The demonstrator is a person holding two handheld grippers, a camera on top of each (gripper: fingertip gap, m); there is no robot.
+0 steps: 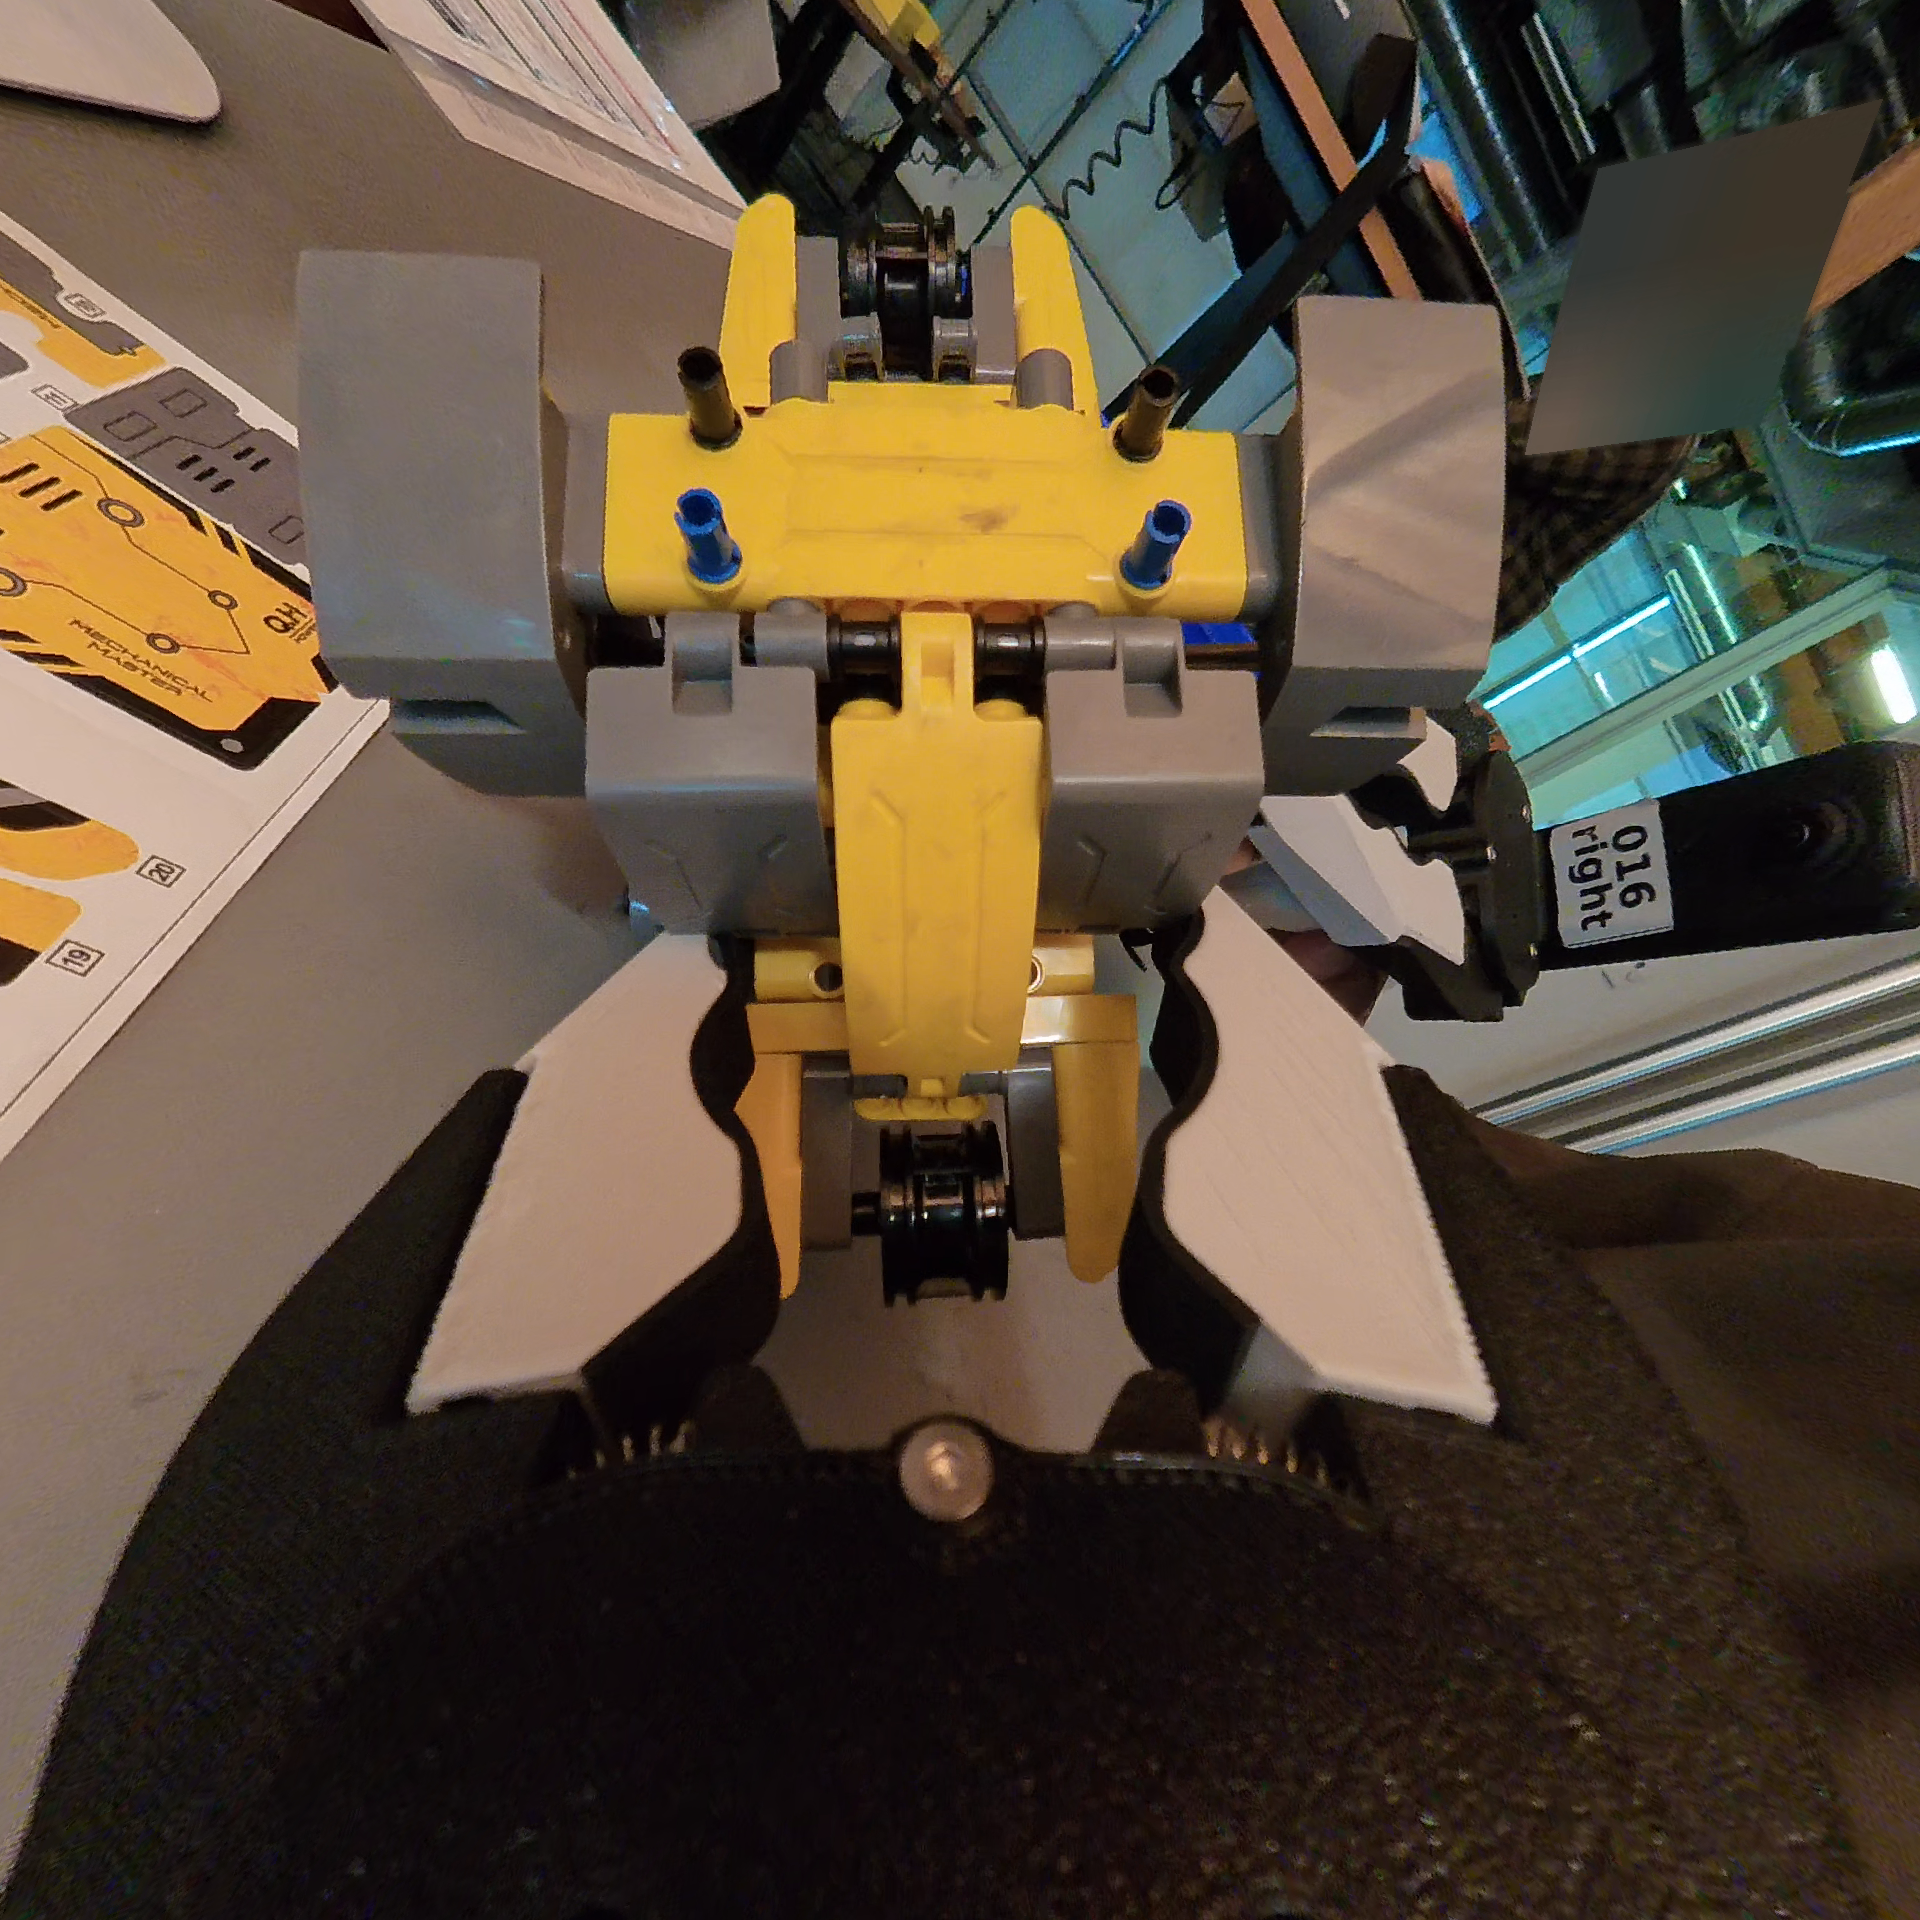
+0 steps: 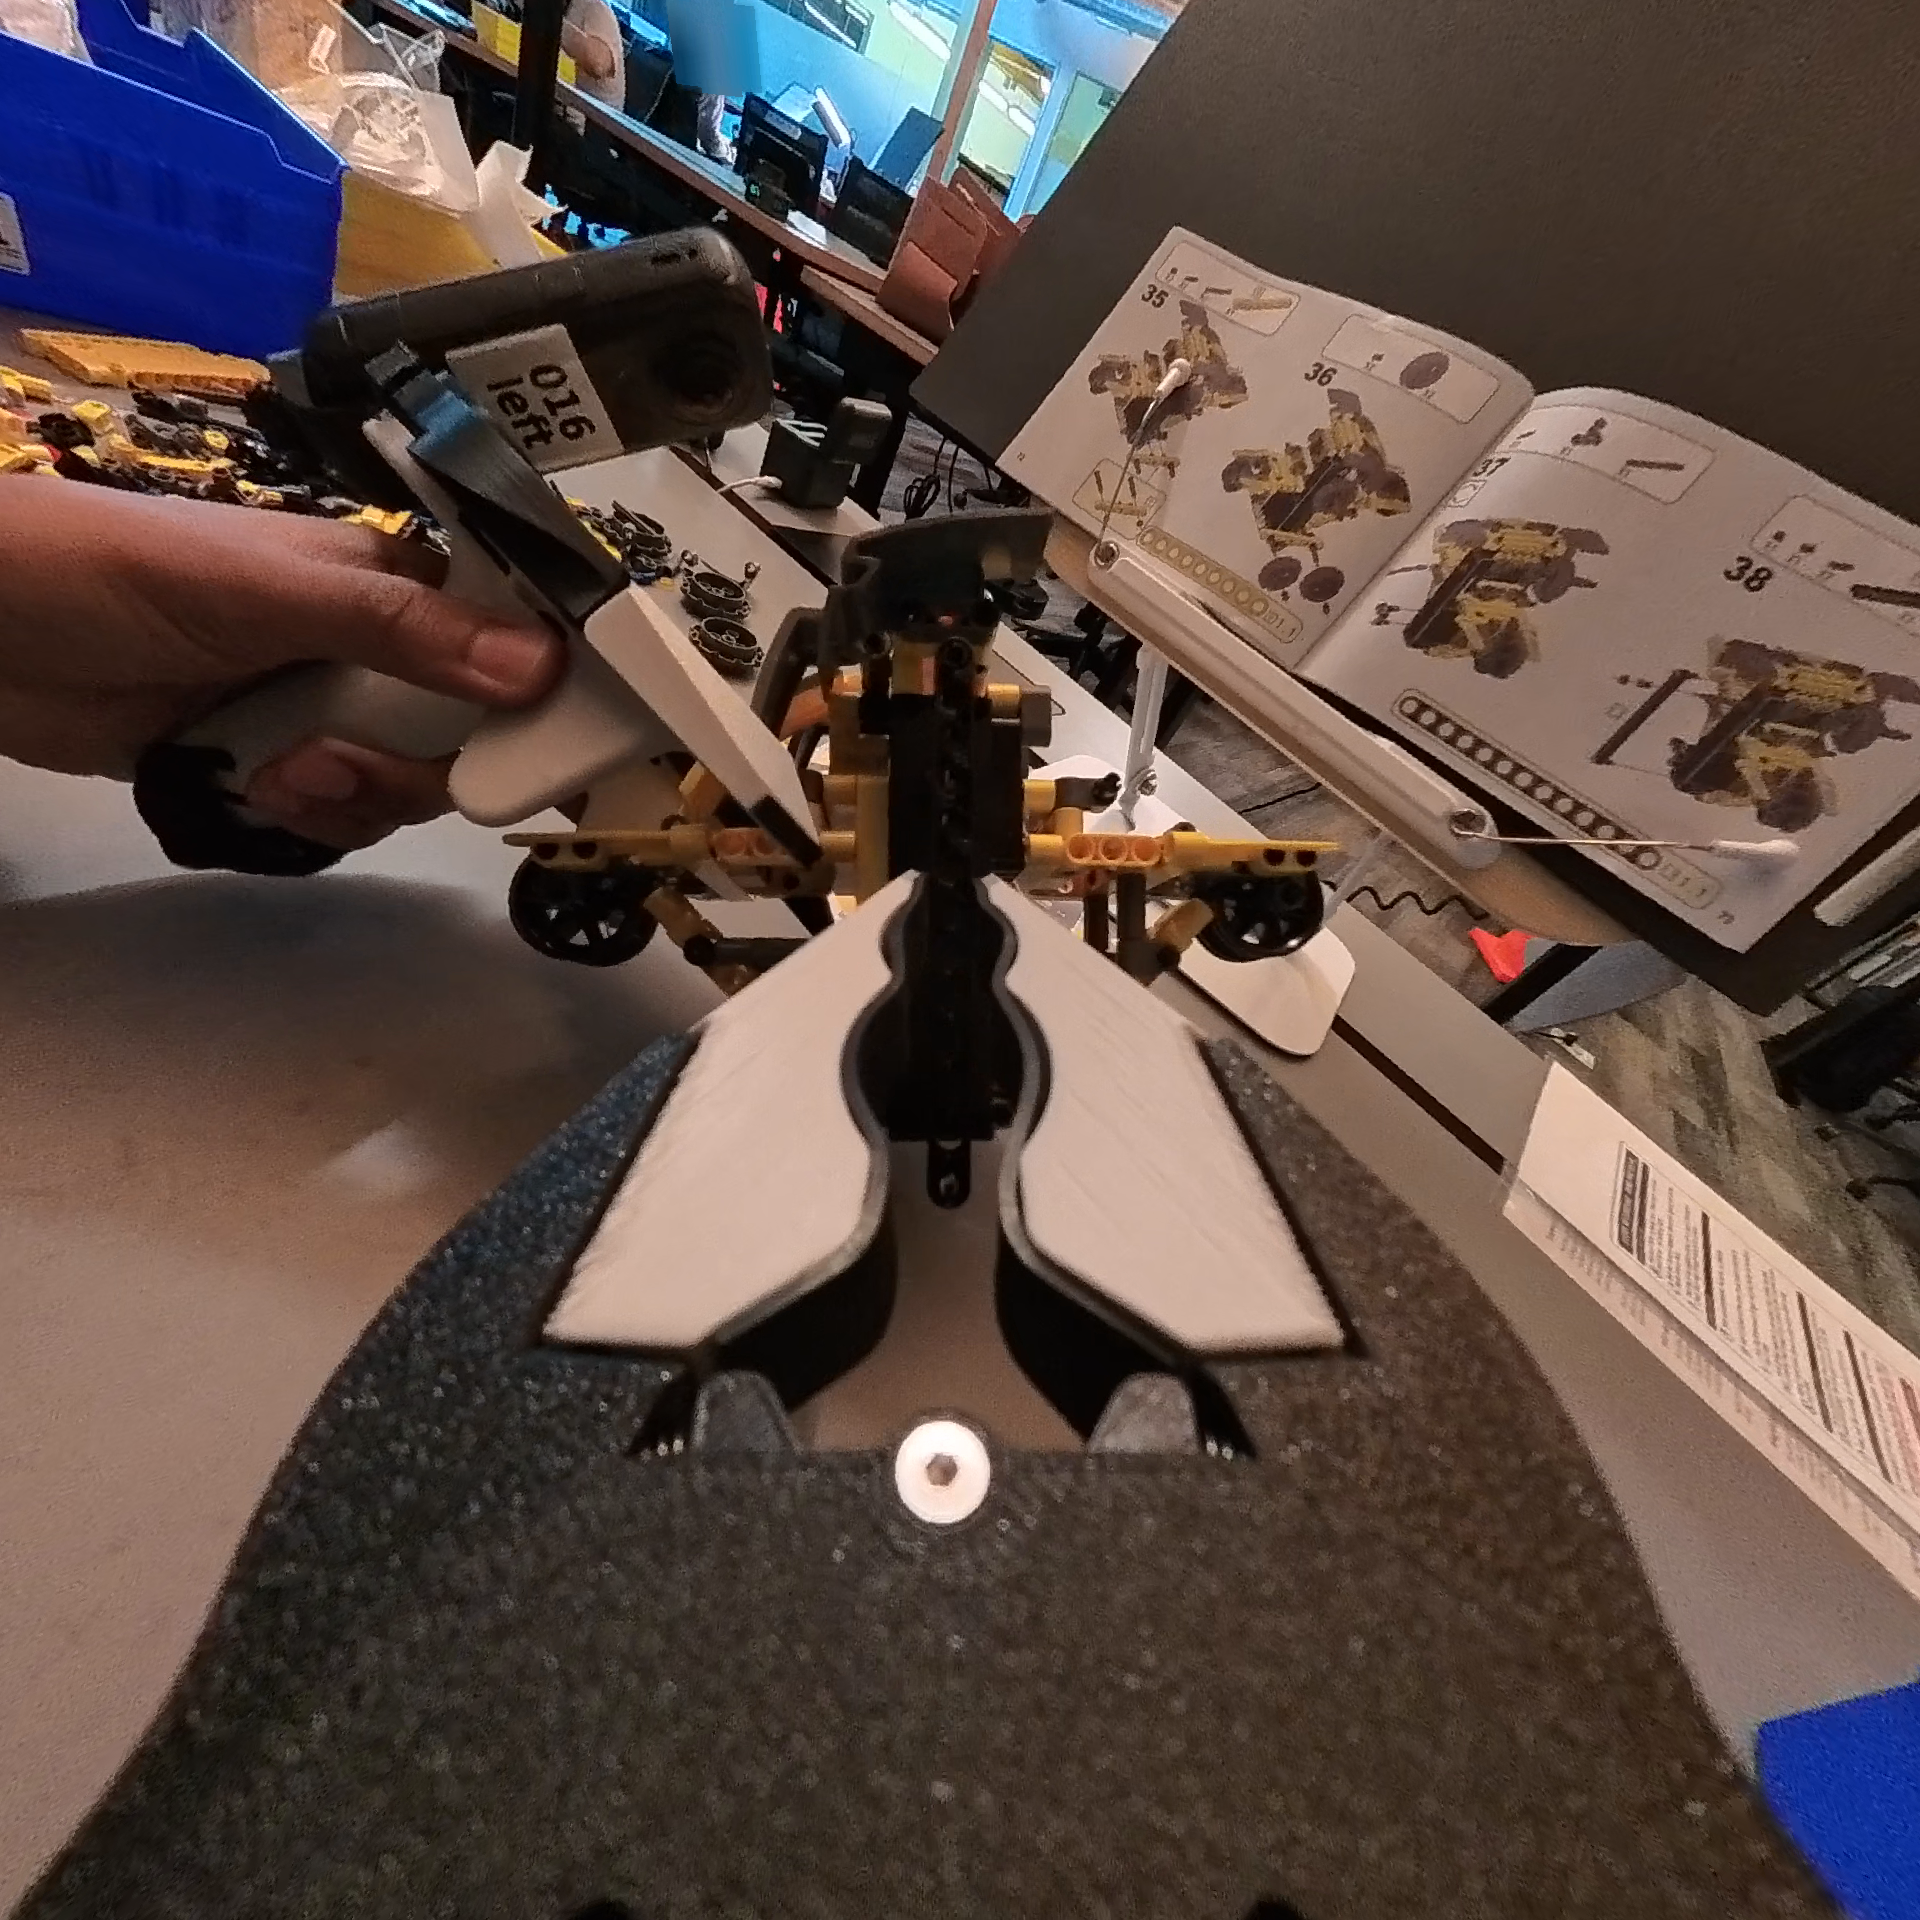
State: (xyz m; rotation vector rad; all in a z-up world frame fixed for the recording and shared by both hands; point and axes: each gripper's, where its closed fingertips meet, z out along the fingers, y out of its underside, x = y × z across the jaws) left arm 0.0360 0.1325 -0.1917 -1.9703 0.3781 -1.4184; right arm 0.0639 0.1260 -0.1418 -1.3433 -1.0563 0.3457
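A yellow, grey and black brick-built vehicle model (image 1: 935, 540) fills the left wrist view, with grey mudguard pieces on both sides and blue and black pins on top. My left gripper (image 1: 940, 997) is shut on the model's near end, its pads against the yellow side pieces by a small black wheel (image 1: 943, 1216). In the right wrist view my right gripper (image 2: 948, 904) is shut on the black middle beam of the same model (image 2: 935, 748), which hangs above the table with a wheel (image 2: 577, 914) at each end. The left gripper (image 2: 779, 821), held by a hand (image 2: 208, 644), grips the model's left side.
An open instruction booklet (image 2: 1455, 623) rests on a stand with a white base (image 2: 1278, 977) at the right. Loose yellow and black parts (image 2: 156, 436) and a blue bin (image 2: 156, 208) lie at the far left. A sticker sheet (image 1: 125, 582) and a printed sheet (image 2: 1766, 1351) lie on the grey table (image 2: 260, 1091).
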